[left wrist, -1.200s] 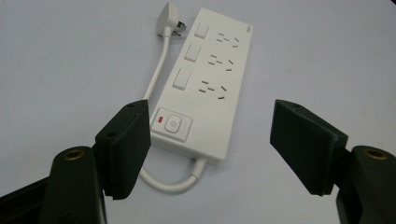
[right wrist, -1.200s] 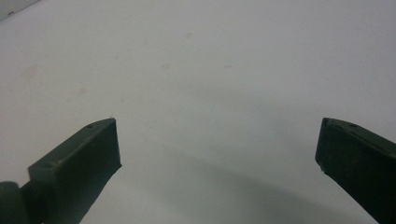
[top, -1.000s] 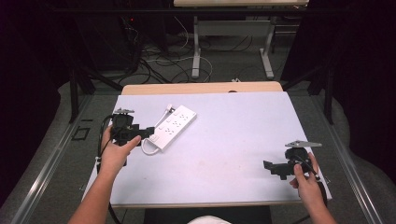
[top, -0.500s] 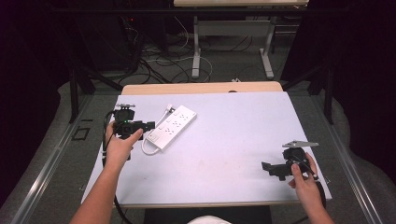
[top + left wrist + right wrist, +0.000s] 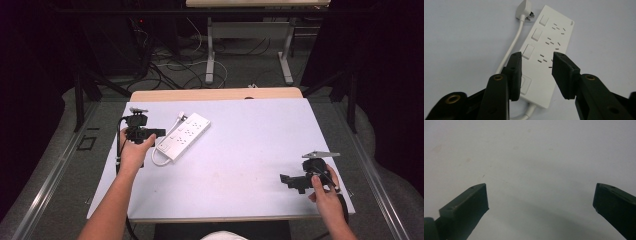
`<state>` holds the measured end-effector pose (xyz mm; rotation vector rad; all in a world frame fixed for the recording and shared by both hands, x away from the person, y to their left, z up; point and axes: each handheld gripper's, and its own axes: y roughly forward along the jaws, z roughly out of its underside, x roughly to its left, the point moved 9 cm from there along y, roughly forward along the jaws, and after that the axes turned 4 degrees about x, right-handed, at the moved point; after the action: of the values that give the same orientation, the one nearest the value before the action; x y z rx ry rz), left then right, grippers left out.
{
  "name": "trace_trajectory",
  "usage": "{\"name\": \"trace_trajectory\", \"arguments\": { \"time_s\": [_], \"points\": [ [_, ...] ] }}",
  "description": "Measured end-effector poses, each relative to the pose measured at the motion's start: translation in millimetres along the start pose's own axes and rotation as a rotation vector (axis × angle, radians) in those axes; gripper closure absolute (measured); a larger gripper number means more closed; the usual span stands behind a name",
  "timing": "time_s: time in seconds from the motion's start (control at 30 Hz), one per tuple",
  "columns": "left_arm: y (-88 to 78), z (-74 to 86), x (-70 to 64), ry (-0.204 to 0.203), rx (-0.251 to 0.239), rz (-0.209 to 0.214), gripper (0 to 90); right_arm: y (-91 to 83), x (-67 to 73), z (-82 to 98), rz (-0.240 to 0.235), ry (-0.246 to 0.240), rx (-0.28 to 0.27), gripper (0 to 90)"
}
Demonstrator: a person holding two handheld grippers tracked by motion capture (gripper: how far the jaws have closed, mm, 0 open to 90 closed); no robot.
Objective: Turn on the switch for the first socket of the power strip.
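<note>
High view: white power strip [image 5: 183,136] lies diagonally on the left half of the white table [image 5: 250,150], plug end toward the far side, its cord looping back along the left edge of the strip. Left gripper [image 5: 159,133] sits just beside the strip's near-left end, tips pointing right at it; touching or not, cannot tell from here. Left hand [image 5: 134,152] holds it from behind. Right gripper [image 5: 287,181] hovers low near the table's near-right corner, well apart from the strip, held by the right hand [image 5: 324,192].

Left gripper view: left gripper [image 5: 536,72] above the near part of the power strip [image 5: 544,55], jaws parted with a gap, strip body seen between and beyond them, pads not pressing on it. Jaws have just been closing. Plug [image 5: 524,10] lies at the far end beside the strip, cord [image 5: 511,47] running down the left side.

Right gripper view: right gripper [image 5: 540,197] spread wide, nothing between the jaws, bare table [image 5: 529,157] below.

Versus a second ago: left gripper has shifted a little toward the strip; strip itself unmoved; right gripper in the same spot.
</note>
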<state>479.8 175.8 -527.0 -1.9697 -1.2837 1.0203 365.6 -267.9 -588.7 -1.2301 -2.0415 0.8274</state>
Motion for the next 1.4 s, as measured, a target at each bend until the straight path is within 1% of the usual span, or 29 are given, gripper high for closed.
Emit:
{"name": "trace_trajectory", "arguments": {
  "time_s": [0.03,0.1,0.13,0.17,0.23,0.3,0.33,0.37,0.43,0.47,0.53,0.57,0.63,0.7,0.73,0.77,0.8,0.83,0.9,1.07,1.13,1.17,1.3,1.33,1.37,1.4],
  "points": [
    [3.7,-1.6,0.7,-0.009,-0.003,-0.011,63.4,0.1,-0.1,0.2,0.0,0.001,0.002,0.0],
    [5.2,-1.9,0.8,-0.012,0.004,-0.012,66.0,0.4,-0.4,0.3,0.001,0.0,0.002,0.0],
    [9.3,-3.3,1.3,-0.02,0.003,-0.02,66.9,0.5,-0.3,0.3,-0.001,0.001,0.003,0.0],
    [9.3,-3.3,1.3,-0.02,0.003,-0.02,67.8,0.6,-0.4,0.3,-0.001,0.001,0.003,0.0],
    [14.8,-5.0,0.5,-0.023,0.014,-0.018,69.3,0.7,-0.3,0.4,-0.004,0.004,0.003,0.0],
    [17.2,-6.3,0.2,-0.026,0.007,-0.021,70.8,1.0,-0.5,0.3,-0.006,0.005,0.001,0.0],
    [18.8,-6.9,0.2,-0.023,0.013,-0.023,71.6,1.3,-0.8,-0.2,-0.007,0.001,-0.005,0.0],
    [22.3,-8.7,-0.6,-0.027,0.014,-0.019,72.7,1.3,-0.7,-0.1,-0.008,0.003,-0.005,0.0],
    [23.5,-9.1,-1.2,-0.029,0.021,-0.014,74.6,1.5,-0.6,-0.1,-0.01,0.004,-0.005,0.0],
    [27.1,-11.4,-1.8,-0.037,0.017,-0.02,75.4,1.7,-0.5,0.0,-0.011,0.007,-0.004,0.0],
    [28.1,-12.0,-2.0,-0.038,0.023,-0.018,77.1,2.0,-0.1,0.1,-0.013,0.009,-0.003,0.0],
    [29.7,-13.2,-1.5,-0.038,0.018,-0.025,77.1,2.0,-0.1,0.1,-0.013,0.009,-0.003,0.0],
    [32.8,-15.4,-2.2,-0.053,0.025,-0.022,79.3,1.9,-0.5,0.0,-0.013,0.008,-0.005,0.0],
    [33.8,-16.3,-2.8,-0.06,0.025,-0.02,80.9,1.4,-1.1,0.1,-0.012,0.008,-0.005,0.0],
    [34.0,-16.2,-2.5,-0.056,0.036,-0.016,81.6,1.2,-1.0,-0.1,-0.014,0.009,-0.007,0.0],
    [35.8,-17.6,-3.1,-0.067,0.026,-0.021,82.3,1.2,-0.8,-0.2,-0.016,0.009,-0.008,0.0],
    [36.1,-17.4,-3.2,-0.06,0.038,-0.016,83.0,1.2,-0.7,-0.4,-0.017,0.009,-0.009,0.0],
    [37.9,-18.2,-3.4,-0.063,0.032,-0.018,83.8,1.2,-0.6,-0.5,-0.017,0.01,-0.01,0.0],
    [40.6,-18.1,-2.6,-0.064,0.04,-0.027,84.5,1.3,-0.5,-0.5,-0.018,0.009,-0.01,0.0],
    [47.8,-16.0,1.8,-0.069,0.071,-0.038,89.7,1.8,-0.7,-0.6,-0.017,0.014,-0.008,0.0],
    [50.1,-15.8,4.0,-0.075,0.078,-0.042,89.8,2.0,-0.7,-0.4,-0.018,0.014,-0.006,0.0],
    [51.8,-16.1,4.0,-0.082,0.08,-0.037,89.8,2.1,-0.7,-0.4,-0.018,0.014,-0.005,0.0],
    [56.6,-15.2,8.5,-0.084,0.097,-0.045,89.9,2.9,-0.2,-0.6,-0.021,0.008,-0.008,0.0],
    [58.0,-15.0,9.0,-0.092,0.099,-0.045,89.9,2.8,0.1,-0.6,-0.022,0.01,-0.007,0.0],
    [58.9,-14.3,10.0,-0.086,0.11,-0.044,89.9,2.6,0.4,-0.4,-0.023,0.014,-0.005,0.0],
    [60.9,-13.6,10.4,-0.088,0.122,-0.043,89.9,2.5,0.6,-0.6,-0.025,0.015,-0.006,0.0]
  ]
}}
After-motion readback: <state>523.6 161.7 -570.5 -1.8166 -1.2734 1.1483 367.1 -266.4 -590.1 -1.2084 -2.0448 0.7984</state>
